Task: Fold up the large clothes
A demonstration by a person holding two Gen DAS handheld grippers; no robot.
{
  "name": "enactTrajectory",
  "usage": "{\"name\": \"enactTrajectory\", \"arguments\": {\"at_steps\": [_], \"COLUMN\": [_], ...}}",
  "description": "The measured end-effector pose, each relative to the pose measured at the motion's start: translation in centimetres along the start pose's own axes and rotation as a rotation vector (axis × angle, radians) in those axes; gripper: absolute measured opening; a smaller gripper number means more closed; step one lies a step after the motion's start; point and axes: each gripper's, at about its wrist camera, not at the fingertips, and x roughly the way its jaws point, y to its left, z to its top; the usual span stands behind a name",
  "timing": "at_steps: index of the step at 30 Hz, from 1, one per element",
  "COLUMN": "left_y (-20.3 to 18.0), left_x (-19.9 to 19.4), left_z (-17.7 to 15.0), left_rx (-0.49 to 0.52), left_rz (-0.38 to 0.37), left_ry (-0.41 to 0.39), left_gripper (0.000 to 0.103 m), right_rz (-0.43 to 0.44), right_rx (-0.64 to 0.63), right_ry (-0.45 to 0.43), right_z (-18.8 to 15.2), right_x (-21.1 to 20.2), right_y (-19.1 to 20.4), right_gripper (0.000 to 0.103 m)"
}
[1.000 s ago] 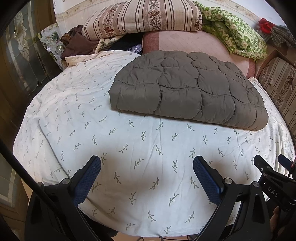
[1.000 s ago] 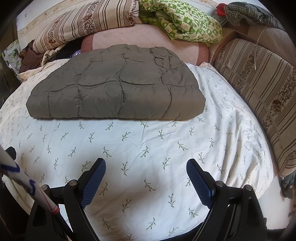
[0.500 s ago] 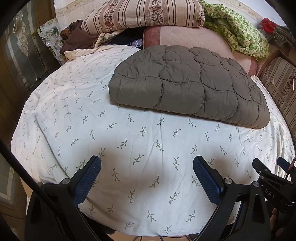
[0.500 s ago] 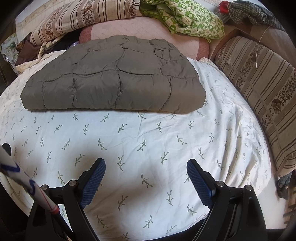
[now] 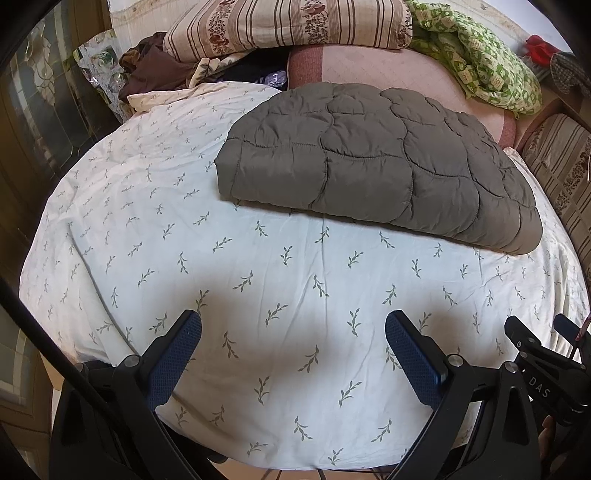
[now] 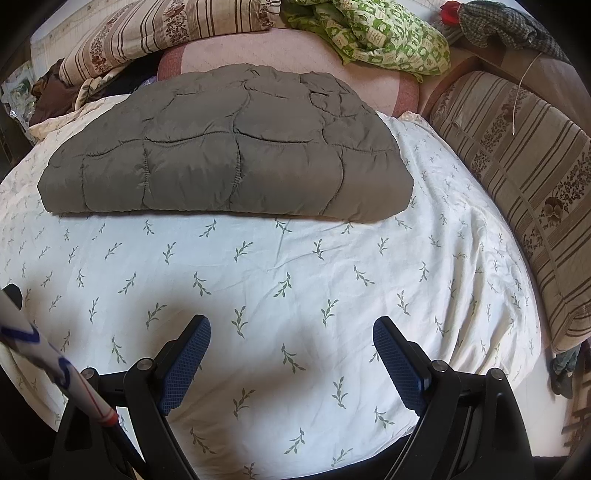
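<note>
Left hand-held gripper (image 5: 293, 341) wide open, empty, over bed sheet (image 5: 147, 236). Grey quilted jacket (image 5: 373, 162) folded mid-bed, well apart. Right hand-held gripper (image 6: 291, 347) likewise empty. We judge: pinch near corners together, keep edges aligned.

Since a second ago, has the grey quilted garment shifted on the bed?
No. The grey quilted garment has its near edge along the same leaf prints of the sheet and backs onto the pink bolster as before; only the view drifted slightly.

quilted jacket (image 6: 221, 155) on bed sheet (image 6: 295, 280) | pillows (image 6: 166, 29) behind
</note>
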Motion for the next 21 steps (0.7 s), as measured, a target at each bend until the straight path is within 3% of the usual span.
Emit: {"name": "enactTrajectory", "arguments": {"at_steps": [21], "left_y": [0.53], "left_x": [0.66], "left_z": [0.16], "left_rx": [-0.007], "left_rz": [0.024], "left_ry": [0.008], "left_gripper": [0.099], "right_rz": [-0.027], "right_rx": [-0.051], "right_ry": [0.029], "right_z": [-0.18], "right_x": [0.87], "right_y": [0.75], "right_gripper": [0.093]}}
